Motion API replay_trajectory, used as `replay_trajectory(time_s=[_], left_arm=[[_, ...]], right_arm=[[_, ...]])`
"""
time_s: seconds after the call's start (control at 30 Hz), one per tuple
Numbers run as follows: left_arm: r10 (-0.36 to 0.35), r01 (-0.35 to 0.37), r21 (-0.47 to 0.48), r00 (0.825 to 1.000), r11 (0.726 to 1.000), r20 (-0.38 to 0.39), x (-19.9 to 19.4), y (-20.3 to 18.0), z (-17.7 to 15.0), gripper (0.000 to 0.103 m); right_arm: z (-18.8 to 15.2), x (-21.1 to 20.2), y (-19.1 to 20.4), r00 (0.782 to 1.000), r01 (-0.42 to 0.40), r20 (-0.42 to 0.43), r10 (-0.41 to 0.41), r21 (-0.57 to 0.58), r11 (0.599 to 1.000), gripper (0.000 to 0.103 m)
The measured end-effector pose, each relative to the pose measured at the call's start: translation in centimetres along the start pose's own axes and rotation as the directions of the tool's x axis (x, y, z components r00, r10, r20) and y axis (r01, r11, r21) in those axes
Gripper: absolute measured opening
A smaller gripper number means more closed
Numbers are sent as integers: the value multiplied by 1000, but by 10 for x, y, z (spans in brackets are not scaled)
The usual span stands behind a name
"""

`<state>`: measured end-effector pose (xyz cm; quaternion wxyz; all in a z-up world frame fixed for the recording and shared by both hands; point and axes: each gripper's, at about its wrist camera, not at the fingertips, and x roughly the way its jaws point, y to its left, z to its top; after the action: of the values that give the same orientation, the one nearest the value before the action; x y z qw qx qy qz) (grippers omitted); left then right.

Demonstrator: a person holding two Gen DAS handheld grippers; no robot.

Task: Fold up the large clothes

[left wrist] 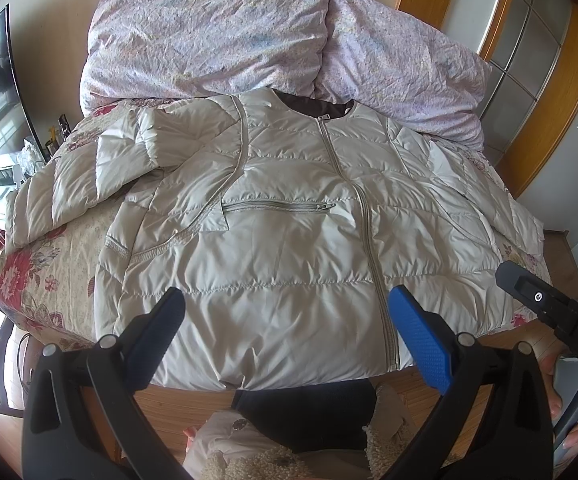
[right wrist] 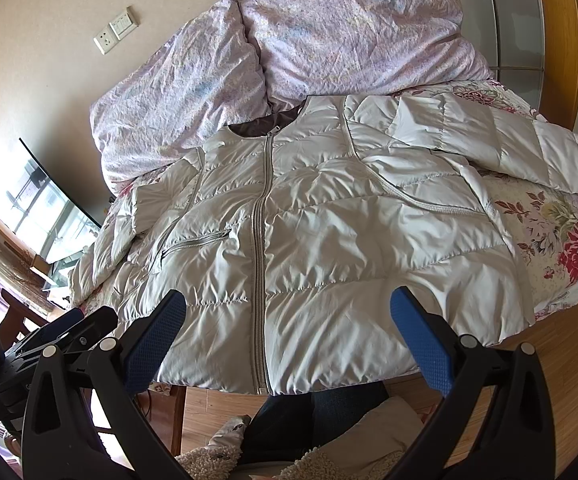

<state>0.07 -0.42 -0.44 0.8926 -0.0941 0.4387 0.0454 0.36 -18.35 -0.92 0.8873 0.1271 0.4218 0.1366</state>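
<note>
From the left wrist camera, a pale quilted jacket [left wrist: 289, 240] lies zipped and front-up across a floral bedspread [left wrist: 41, 280], collar toward lilac pillows [left wrist: 209, 32]. The left gripper [left wrist: 285, 320] hovers above its hem, fingers spread wide, grasping nothing. From the right wrist camera, the right gripper [right wrist: 287, 316] likewise hangs released over the hem, one sleeve [right wrist: 509, 148] stretched sideways.
</note>
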Motion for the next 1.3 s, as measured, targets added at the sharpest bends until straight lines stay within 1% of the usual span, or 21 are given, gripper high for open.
replay_trajectory(time_s=[0.77, 1.1, 1.17, 1.3], left_arm=[[-2, 2, -1, 1000, 1000, 0, 0, 0, 0, 101], [-1, 1, -2, 1000, 1000, 1, 2, 2, -1, 101], [5, -5, -4, 1000, 1000, 2, 5, 1, -2, 101], [26, -26, -5, 1000, 1000, 5, 13, 3, 8, 101]], right_arm=[[-1, 1, -7, 1000, 0, -1, 0, 3, 1000, 102], [0, 2, -3, 1000, 3, 0, -3, 4, 1000, 102], [2, 3, -8, 1000, 0, -3, 0, 12, 1000, 102], [7, 10, -18, 1000, 7, -12, -7, 39, 999, 102]])
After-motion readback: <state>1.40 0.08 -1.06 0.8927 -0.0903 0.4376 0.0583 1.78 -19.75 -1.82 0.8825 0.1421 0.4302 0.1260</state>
